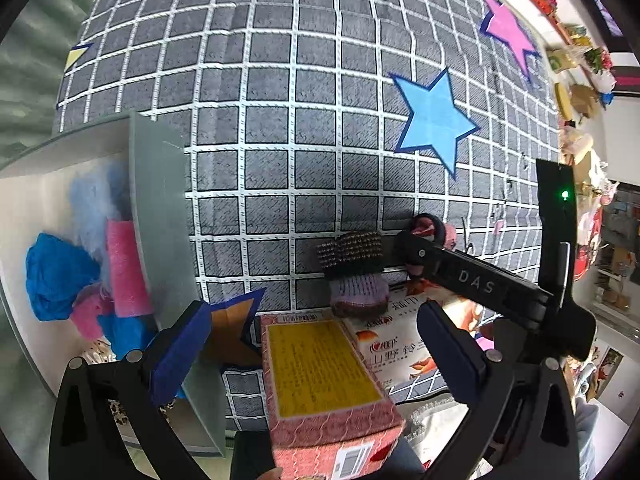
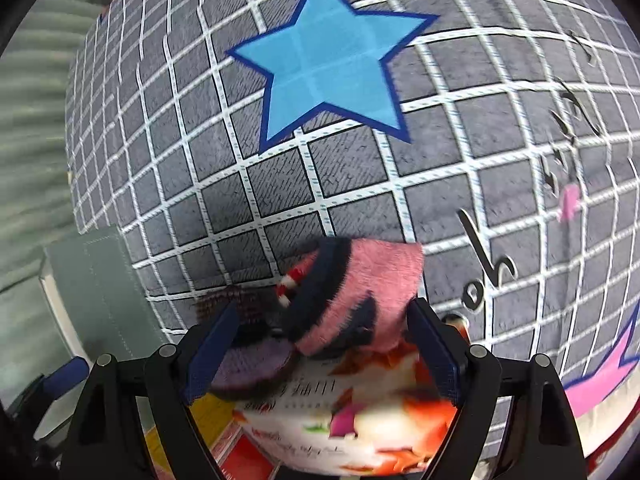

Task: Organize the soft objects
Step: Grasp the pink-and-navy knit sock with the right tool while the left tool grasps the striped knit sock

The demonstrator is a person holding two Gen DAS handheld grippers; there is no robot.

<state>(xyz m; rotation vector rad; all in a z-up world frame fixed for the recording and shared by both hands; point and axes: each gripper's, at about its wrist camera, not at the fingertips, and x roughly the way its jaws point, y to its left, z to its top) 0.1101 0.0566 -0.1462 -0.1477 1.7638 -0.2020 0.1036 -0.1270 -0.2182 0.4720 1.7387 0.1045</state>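
The left claw (image 1: 312, 356) hangs low over a grey checked blanket (image 1: 280, 120) printed with stars, its blue-padded fingers spread wide and gripping nothing. Between them, seen from above, sits a pink box with a yellow label (image 1: 324, 380), and just past it lies a white printed packet (image 1: 396, 344) with Chinese lettering. At the far end of that packet rests a small knitted piece, brown on top and lilac below (image 1: 356, 276).

Off to the left stands a grey storage bin (image 1: 160, 216) with an upright wall, holding a heap of soft things: crumpled blue fabric (image 1: 56, 272), a pink foam roll (image 1: 126, 268) and pale blue fluff (image 1: 94, 200).

The right claw (image 2: 324, 344) reaches in from the right side, its arm marked "DAS" in the left camera's view. Its jaws are set fairly wide around a fuzzy pink sock with dark navy bands (image 2: 360, 296), which lies on the packet just beside the knitted piece; whether the pads actually press it I cannot tell. A large blue star (image 2: 328, 60) on the blanket lies beyond the sock.
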